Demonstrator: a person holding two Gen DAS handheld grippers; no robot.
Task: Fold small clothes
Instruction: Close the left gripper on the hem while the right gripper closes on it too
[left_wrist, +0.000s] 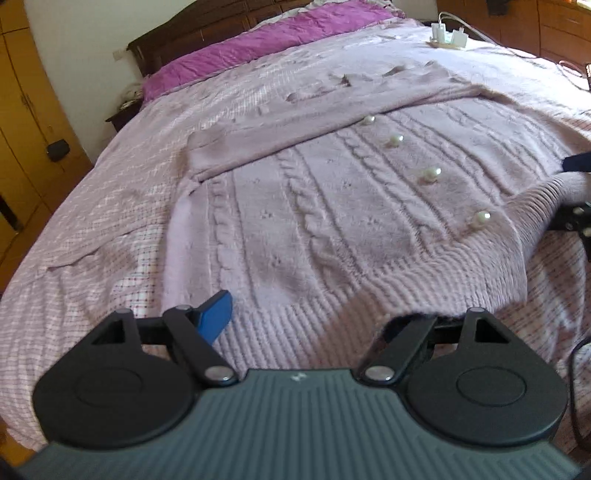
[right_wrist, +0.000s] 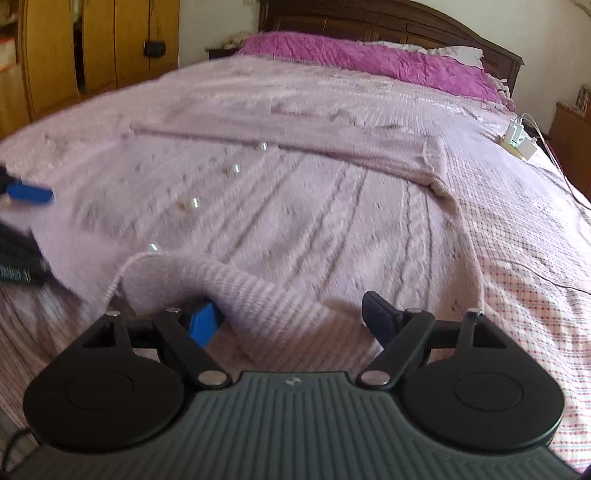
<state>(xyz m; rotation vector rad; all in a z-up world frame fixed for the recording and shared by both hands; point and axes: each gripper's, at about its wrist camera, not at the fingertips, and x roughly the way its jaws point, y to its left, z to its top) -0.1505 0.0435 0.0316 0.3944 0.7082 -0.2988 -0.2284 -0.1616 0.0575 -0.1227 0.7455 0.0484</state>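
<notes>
Both my grippers, left (left_wrist: 314, 314) and right (right_wrist: 291, 314), gape wide at the cardigan (left_wrist: 332, 206) hem; chargers (left_wrist: 448, 37) sit far up the bed (left_wrist: 92, 229).

Count from here: one knit cardigan (left_wrist: 332, 221) just ahead of the left gripper (left_wrist: 314, 317), four pearl buttons (left_wrist: 430, 173) on it, one purple pillow (left_wrist: 258, 48) far beyond, two grippers total.

Both the left gripper (left_wrist: 314, 314) and right gripper (right_wrist: 295, 317) angle downward, fingers spread wide.
</notes>
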